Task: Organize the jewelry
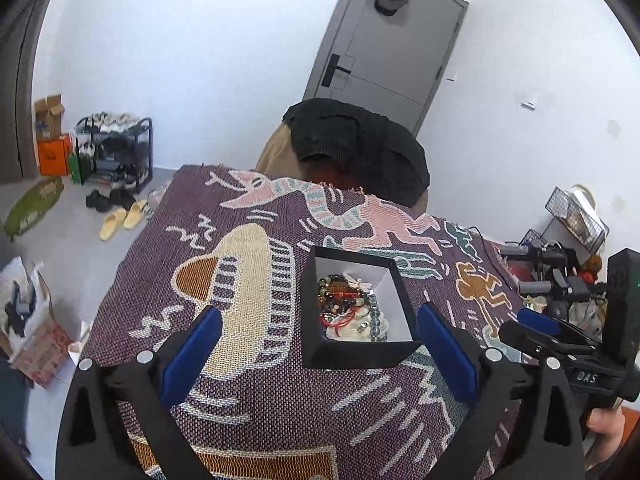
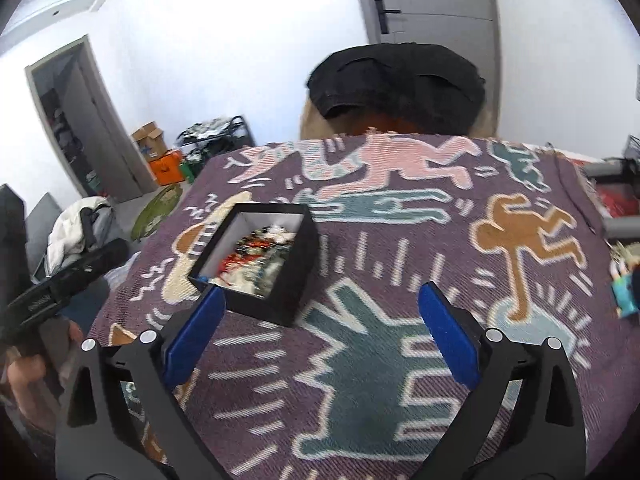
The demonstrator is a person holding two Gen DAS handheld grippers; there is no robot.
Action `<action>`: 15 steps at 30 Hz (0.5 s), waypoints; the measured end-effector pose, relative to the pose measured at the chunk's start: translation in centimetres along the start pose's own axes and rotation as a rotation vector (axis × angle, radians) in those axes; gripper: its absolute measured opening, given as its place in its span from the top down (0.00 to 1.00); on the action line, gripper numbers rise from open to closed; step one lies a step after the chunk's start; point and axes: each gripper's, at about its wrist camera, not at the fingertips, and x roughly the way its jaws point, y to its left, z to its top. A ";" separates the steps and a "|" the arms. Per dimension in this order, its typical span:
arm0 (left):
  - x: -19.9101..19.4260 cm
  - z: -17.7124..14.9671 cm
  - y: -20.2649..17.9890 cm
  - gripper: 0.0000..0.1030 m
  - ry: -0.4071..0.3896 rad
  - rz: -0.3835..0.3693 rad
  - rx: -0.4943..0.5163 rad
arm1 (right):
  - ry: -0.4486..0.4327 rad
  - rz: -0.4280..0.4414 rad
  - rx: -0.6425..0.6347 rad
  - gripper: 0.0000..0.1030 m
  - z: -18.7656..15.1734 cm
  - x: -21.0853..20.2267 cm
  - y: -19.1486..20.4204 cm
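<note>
Jewelry (image 1: 352, 308) lay heaped inside the open black box (image 1: 356, 354) on the patterned blanket (image 1: 256, 400). I held my left gripper (image 1: 318, 340) low and level over the blanket, its blue fingers spread wide, the box sitting between them, nothing gripped. My right gripper (image 2: 318, 322) hovered beside it, jaws likewise released, the box just ahead of its left finger (image 2: 194, 336).
</note>
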 end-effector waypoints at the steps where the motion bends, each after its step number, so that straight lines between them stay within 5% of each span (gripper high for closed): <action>1: -0.3 0.0 -0.3 0.08 -0.004 0.005 0.016 | 0.002 -0.009 0.014 0.05 -0.2 -0.2 -0.4; 15: -4.7 -0.8 -2.7 0.08 -0.070 0.075 0.068 | -0.048 -0.043 0.088 0.05 -3.1 -5.5 -2.7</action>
